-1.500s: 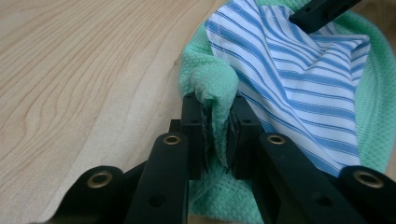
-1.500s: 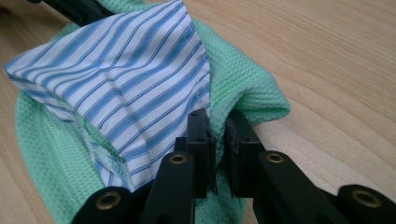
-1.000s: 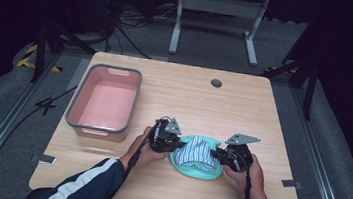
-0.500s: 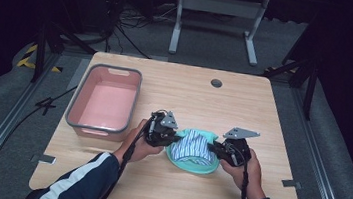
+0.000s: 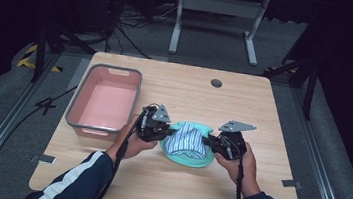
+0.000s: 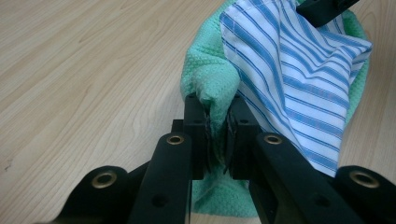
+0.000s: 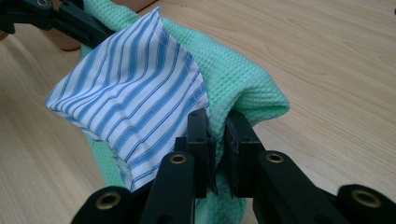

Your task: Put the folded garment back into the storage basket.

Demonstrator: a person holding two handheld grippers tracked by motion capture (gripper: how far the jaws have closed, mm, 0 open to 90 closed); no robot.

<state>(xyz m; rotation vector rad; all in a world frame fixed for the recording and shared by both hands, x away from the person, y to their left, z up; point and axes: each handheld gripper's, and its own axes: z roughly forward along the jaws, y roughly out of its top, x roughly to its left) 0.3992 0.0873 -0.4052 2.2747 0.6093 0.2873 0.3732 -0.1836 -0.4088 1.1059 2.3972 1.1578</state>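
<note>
A green waffle-weave cloth (image 5: 197, 160) lies bunched on the wooden table (image 5: 180, 90), with a blue-and-white striped cloth (image 5: 186, 140) folded on top of it. My left gripper (image 5: 161, 133) is shut on the green cloth's left edge (image 6: 205, 93), its jaws pinching a fold. My right gripper (image 5: 209, 144) is shut on the green cloth's right edge (image 7: 243, 88). The striped cloth (image 6: 299, 70) drapes between the two grips and touches the right gripper's left jaw (image 7: 140, 102). A hand holds each gripper.
A pink plastic bin (image 5: 104, 102) with a grey rim stands at the table's left, close beside my left hand. A round cable hole (image 5: 216, 83) sits near the far edge. Bare wood stretches behind and in front of the cloths.
Both grippers have drawn slightly apart and lifted the green cloth's edges; the bundle now hangs a little more stretched between them and sits marginally farther from the near edge.
</note>
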